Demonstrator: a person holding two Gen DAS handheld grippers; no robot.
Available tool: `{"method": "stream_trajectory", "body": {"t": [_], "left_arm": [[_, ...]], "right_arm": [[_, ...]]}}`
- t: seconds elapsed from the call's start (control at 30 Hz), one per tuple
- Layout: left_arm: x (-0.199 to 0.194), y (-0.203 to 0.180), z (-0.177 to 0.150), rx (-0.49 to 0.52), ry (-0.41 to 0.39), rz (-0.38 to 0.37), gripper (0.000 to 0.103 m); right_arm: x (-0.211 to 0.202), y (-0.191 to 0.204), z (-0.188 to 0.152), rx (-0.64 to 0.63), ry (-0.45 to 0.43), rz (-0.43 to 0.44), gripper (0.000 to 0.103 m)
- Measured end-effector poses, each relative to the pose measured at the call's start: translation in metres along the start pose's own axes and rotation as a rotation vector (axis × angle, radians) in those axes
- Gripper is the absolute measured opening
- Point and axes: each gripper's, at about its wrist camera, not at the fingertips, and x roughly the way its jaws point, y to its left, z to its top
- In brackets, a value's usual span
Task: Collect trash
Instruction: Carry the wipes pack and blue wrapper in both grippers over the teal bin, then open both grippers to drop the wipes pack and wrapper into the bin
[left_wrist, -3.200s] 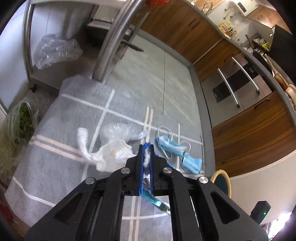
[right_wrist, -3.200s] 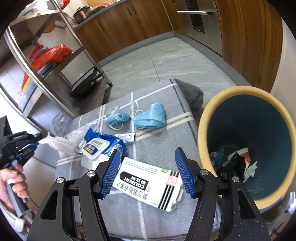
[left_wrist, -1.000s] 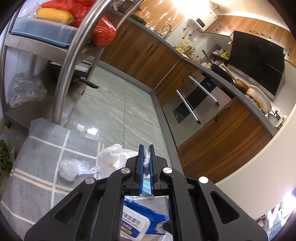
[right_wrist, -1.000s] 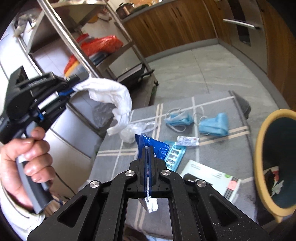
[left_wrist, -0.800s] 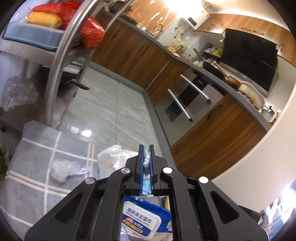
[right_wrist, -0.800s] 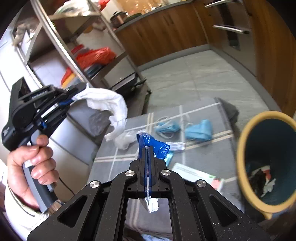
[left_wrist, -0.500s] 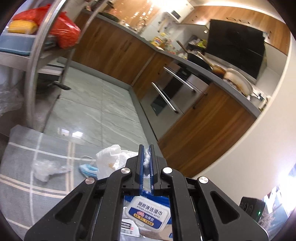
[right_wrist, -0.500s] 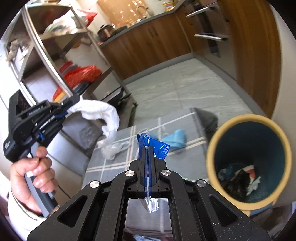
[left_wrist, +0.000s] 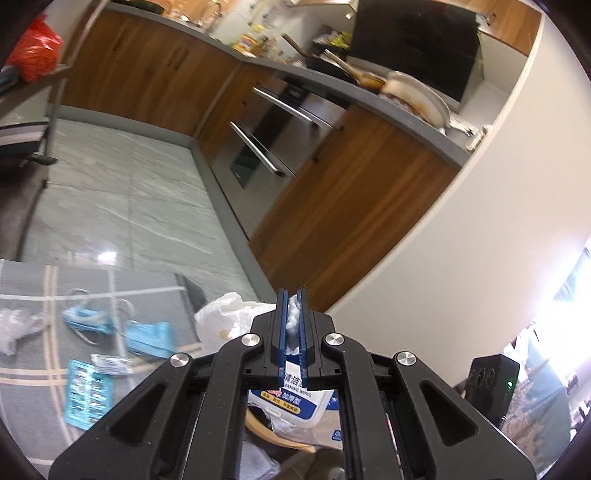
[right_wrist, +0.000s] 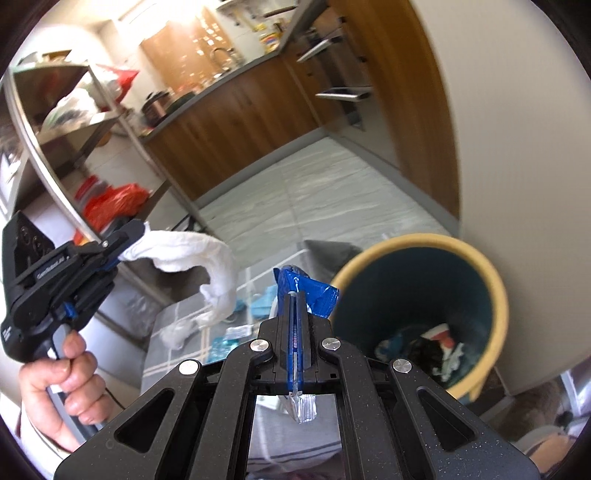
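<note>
Clamping a white tissue (right_wrist: 192, 254) and what looks like a blue wrapper (right_wrist: 314, 291), both tools hover near the bin (right_wrist: 495, 295).

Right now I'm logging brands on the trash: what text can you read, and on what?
"CLEANING WIPES", partly cut off: on the blue-and-white wet wipes pack hanging below the left gripper.
Chinese characters on that pack: too blurred to read.
White lettering on the left gripper's body in the right wrist view: too blurred to read.
</note>
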Motion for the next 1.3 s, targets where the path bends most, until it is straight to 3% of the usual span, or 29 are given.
{"method": "stream_trajectory", "body": {"t": [0.33,0.53,0.8,1.13,1.3], "left_arm": [[0.053,-0.037,-0.021,0.048,0.114,-0.088,0.004],[0.089,-0.052,-0.033,0.065,0.191,-0.102,0.004],[0.13,-0.041,-0.051,0.036,0.279,-0.106,0.004],[0.16,-0.009,-0.075,-0.036,0.387,-0.036,0.005],[0.161,0.001,-0.078,-0.055,0.405,-0.008,0.023]], "right_arm": [[-0.009,-0.051,-0.004,0.102,-0.016,-0.084,0.002],[-0.003,-0.069,-0.01,0.153,-0.003,-0.117,0.002],[0.011,-0.08,-0.015,0.19,0.024,-0.155,0.002],[0.032,-0.09,-0.021,0.205,0.07,-0.2,0.002],[0.044,-0.088,-0.024,0.191,0.102,-0.213,0.002]]}}
